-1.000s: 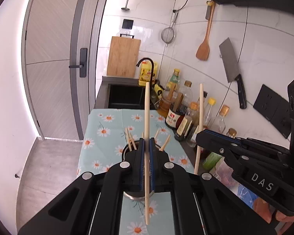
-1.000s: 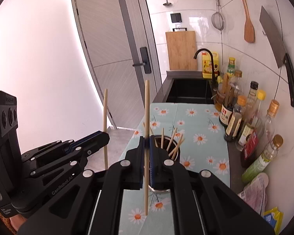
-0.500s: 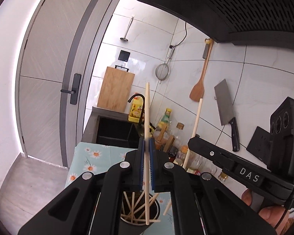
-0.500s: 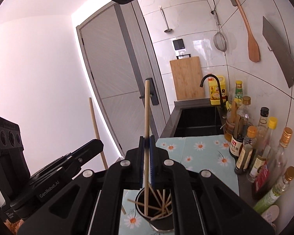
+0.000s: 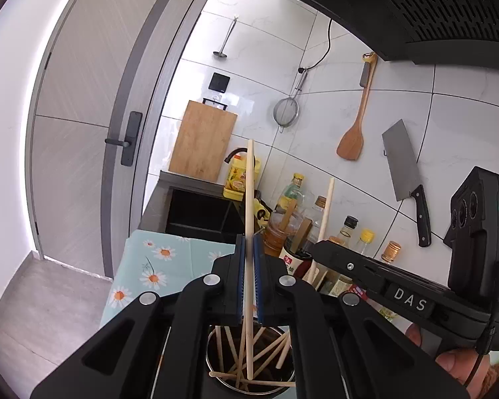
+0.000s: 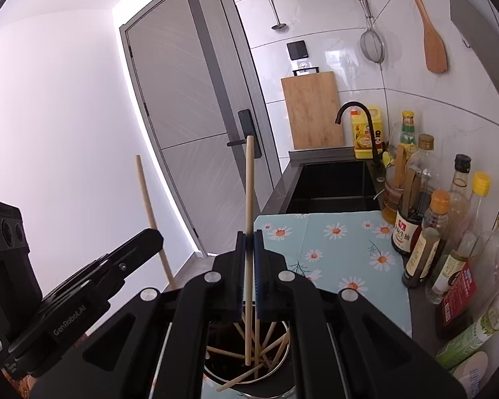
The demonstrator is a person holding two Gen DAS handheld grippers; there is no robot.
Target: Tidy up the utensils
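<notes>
Chopsticks are the business here: each gripper is clamped on one, held upright between its blue pads. The left gripper grips a pale wooden chopstick whose lower end reaches down into the metal holder below it, where a number of other chopsticks lean crosswise against the rim. The right gripper likewise pinches its own chopstick, and that lower tip also hangs inside the same holder, among loose sticks, one of which pokes out over the rim toward the camera. In the left wrist view the right gripper shows at the right with its chopstick rising from it; a person's fingers show beneath its body. The holder stands on a daisy-print cloth on the worktop. Beyond the cloth lies a dark sink with a black tap, and a row of sauce bottles lines the tiled wall. A cutting board, a strainer, a wooden spatula and a cleaver are on the wall.
</notes>
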